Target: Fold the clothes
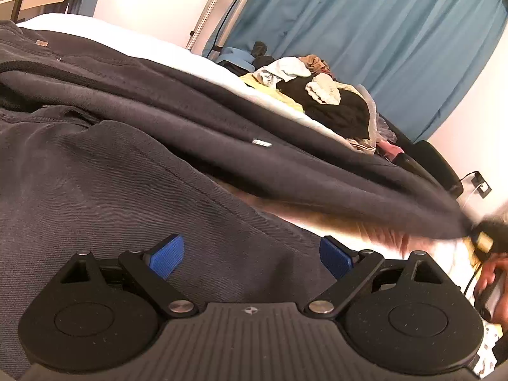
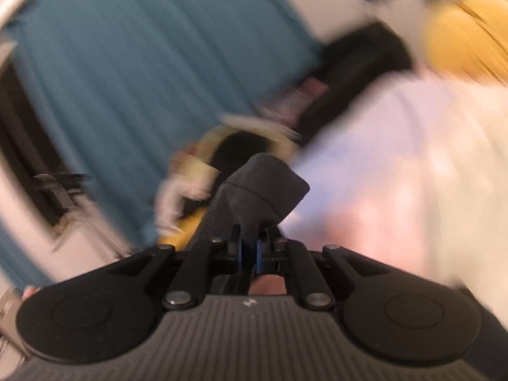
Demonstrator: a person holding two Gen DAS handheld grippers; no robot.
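A dark grey fleece jacket (image 1: pixel 133 146) lies spread over the white bed (image 1: pixel 104 33) and fills most of the left wrist view. My left gripper (image 1: pixel 252 258) is open, its blue pads (image 1: pixel 168 258) resting low over the jacket's cloth with nothing between them. My right gripper (image 2: pixel 250 254) is shut on a bunched corner of the dark grey jacket (image 2: pixel 263 187) and holds it lifted. In the left wrist view a stretched part of the jacket runs to the right gripper (image 1: pixel 485 238) at the far right. The right wrist view is blurred by motion.
A pile of mixed clothes (image 1: pixel 317 95) lies on the far end of the bed. A blue curtain (image 1: pixel 381 31) hangs behind it, with a tripod stand (image 1: pixel 219 6) to its left. A black chair (image 1: pixel 438 165) stands by the wall at right.
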